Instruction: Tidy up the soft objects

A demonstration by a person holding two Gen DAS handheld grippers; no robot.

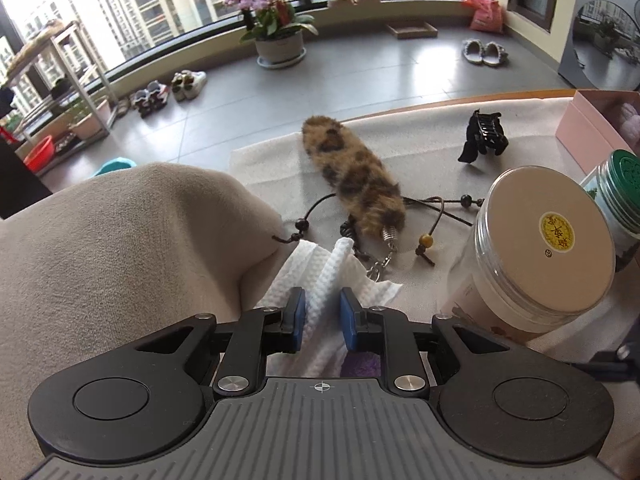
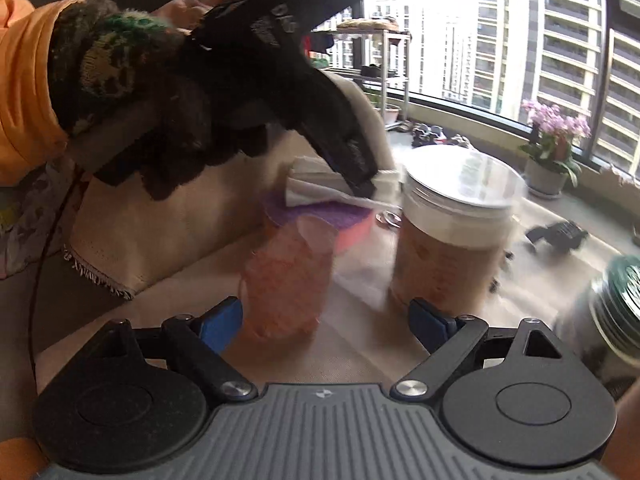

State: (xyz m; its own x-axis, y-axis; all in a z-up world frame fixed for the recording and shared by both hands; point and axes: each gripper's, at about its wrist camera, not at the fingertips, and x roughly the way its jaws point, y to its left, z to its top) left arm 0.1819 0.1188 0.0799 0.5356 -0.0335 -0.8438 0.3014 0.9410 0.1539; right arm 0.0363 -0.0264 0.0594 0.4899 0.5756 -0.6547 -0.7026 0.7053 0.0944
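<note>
My left gripper (image 1: 322,317) is shut on a white waffle-textured cloth (image 1: 320,276), pinched between its blue pads. In the right wrist view the left gripper (image 2: 370,184) holds that white cloth (image 2: 316,188) above a purple and pink soft pad (image 2: 332,216). A bit of purple shows under the cloth in the left wrist view (image 1: 360,364). My right gripper (image 2: 324,324) is open and empty, low over the table, with a blurred pink knitted piece (image 2: 284,280) just ahead of its jaws. A leopard-print furry tail charm (image 1: 352,172) lies further out.
A big clear jar with a pale lid (image 1: 548,248) stands right of the cloth, also seen in the right wrist view (image 2: 456,232). A green-lidded jar (image 1: 622,192), a pink box (image 1: 592,128), a black hair claw (image 1: 484,136), beaded cords (image 1: 432,216) and a beige fabric heap (image 1: 120,240) are around.
</note>
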